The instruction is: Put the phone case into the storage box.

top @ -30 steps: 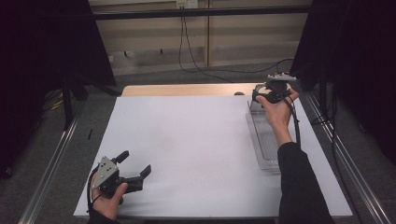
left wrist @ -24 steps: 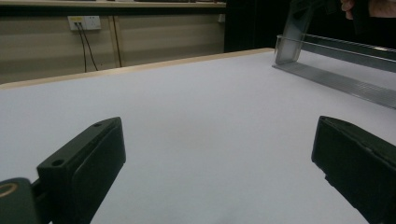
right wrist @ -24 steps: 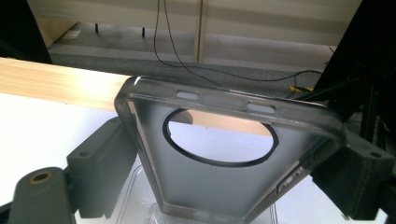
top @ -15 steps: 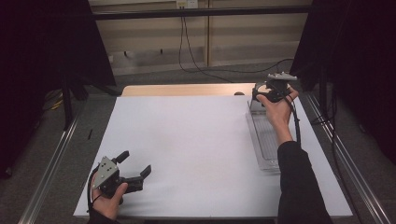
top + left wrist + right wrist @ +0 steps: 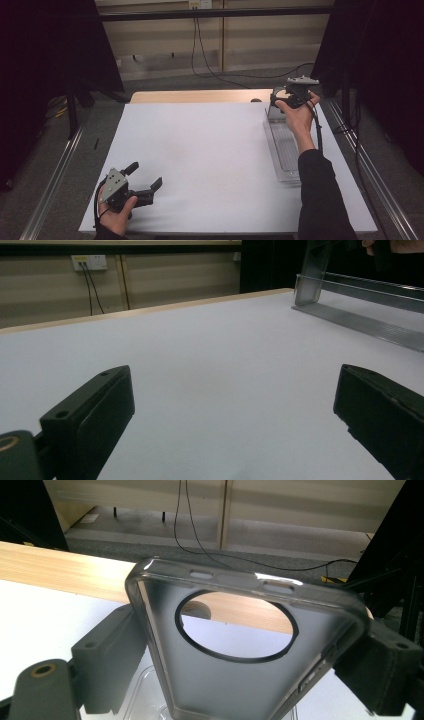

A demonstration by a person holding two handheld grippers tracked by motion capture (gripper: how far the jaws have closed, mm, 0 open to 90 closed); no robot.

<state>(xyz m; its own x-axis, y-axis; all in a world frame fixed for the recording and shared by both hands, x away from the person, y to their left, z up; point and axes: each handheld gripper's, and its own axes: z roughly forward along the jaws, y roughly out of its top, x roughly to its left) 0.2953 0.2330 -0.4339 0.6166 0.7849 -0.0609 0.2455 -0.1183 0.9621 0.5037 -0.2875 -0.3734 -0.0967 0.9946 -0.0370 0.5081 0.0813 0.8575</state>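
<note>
Two hand-held grippers work one white table [image 5: 210, 150]. The right gripper [image 5: 280, 102], at the far right corner, clamps a single translucent phone case [image 5: 235, 650] (one round camera cutout) by its sides, just above the far end of one clear plastic tray [image 5: 286, 155]. The left gripper [image 5: 145, 182] rests near the front edge, jaws spread and holding nothing.

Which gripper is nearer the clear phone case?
Right. The right gripper grips the phone case at the table's far right; the left gripper rests open at the near-left corner.
</note>
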